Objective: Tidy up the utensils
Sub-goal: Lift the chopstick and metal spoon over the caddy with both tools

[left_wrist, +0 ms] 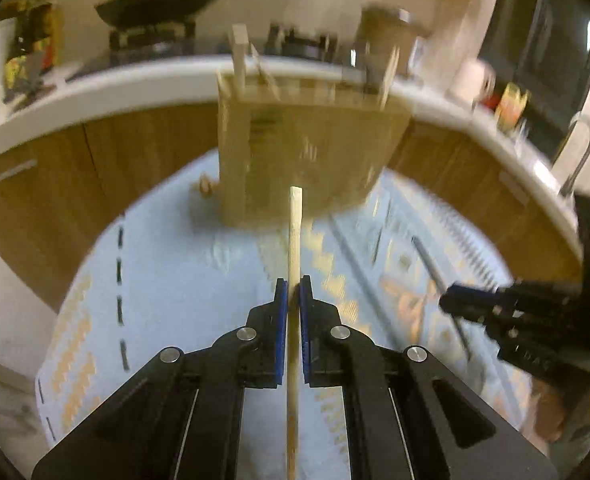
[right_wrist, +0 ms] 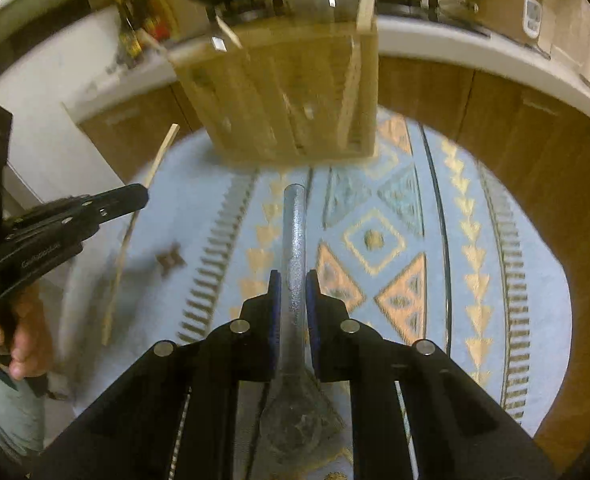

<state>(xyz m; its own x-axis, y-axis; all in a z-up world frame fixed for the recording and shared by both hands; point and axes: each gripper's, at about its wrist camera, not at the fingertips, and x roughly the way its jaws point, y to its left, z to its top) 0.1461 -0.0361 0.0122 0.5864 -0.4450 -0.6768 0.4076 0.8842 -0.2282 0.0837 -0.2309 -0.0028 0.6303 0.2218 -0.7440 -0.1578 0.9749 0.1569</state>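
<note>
the left gripper (left_wrist: 294, 292) has its blue pads (left_wrist: 281, 320) pressed tight on a thin wooden stick (left_wrist: 294, 240). the stick runs straight out past the tips and also back under the gripper, and it is lifted off the cloth. the right gripper (right_wrist: 293, 284) holds a grey metal spoon (right_wrist: 294, 240) by its handle, with the jaws nearly closed on it. the round bowl of the spoon sits low, back between the gripper's black arms, and the handle end pointing ahead. both things are held over a round table with a light blue cloth (right_wrist: 375, 200) that has orange and gold triangle shapes on it. at the far edge of the table stands a wooden holder box (left_wrist: 307, 152), blurry, with a few sticks and tools poking up out of its top. the box is ahead of both grippers and apart from them. in the right wrist view the left gripper shows at the left side, with a person's hand (right_wrist: 19, 336) around its grip. behind the table is a white kitchen counter (left_wrist: 95, 84) with brown doors, and a dark pan (left_wrist: 159, 4) on the stove.
</note>
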